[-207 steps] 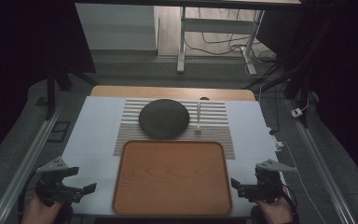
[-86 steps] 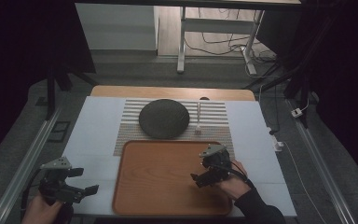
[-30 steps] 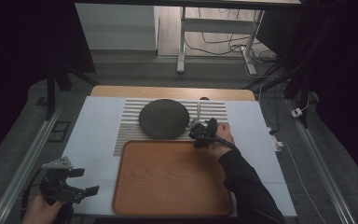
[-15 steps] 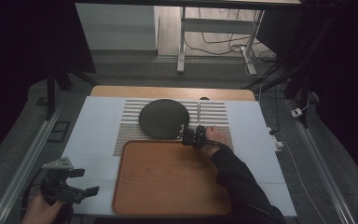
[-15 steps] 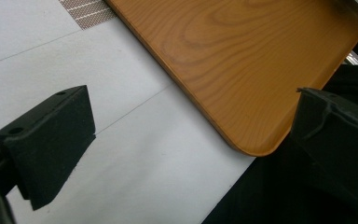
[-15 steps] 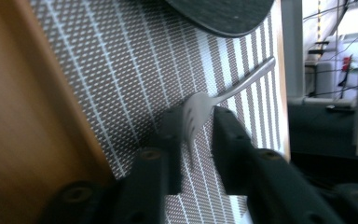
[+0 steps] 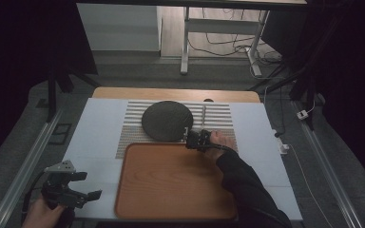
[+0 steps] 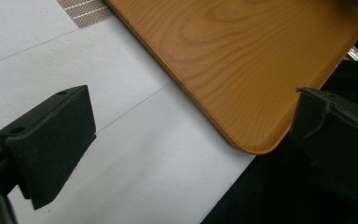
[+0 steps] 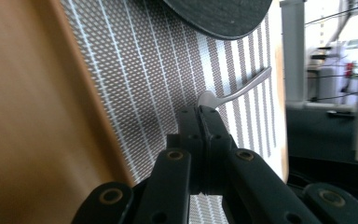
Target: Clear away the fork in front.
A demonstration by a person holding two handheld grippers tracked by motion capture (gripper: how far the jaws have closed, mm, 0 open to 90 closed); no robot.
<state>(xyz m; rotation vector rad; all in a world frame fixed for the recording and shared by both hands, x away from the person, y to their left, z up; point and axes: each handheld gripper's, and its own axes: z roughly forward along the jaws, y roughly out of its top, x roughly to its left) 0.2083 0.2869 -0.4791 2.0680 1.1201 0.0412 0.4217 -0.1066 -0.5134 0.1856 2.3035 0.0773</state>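
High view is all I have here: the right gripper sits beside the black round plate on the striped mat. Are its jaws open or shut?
Observer: Shut. In the right gripper view, the black jaws of the right gripper meet flat, having just been closing. The bowl of the silver metal spoon lies right at their tips; I cannot tell if it is pinched.
Operator: And the left gripper, is it holding anything?
Observer: No. The left gripper view shows the left gripper with its pads wide apart and nothing held, over the white table cover near a rounded corner of the orange-brown wooden tray.
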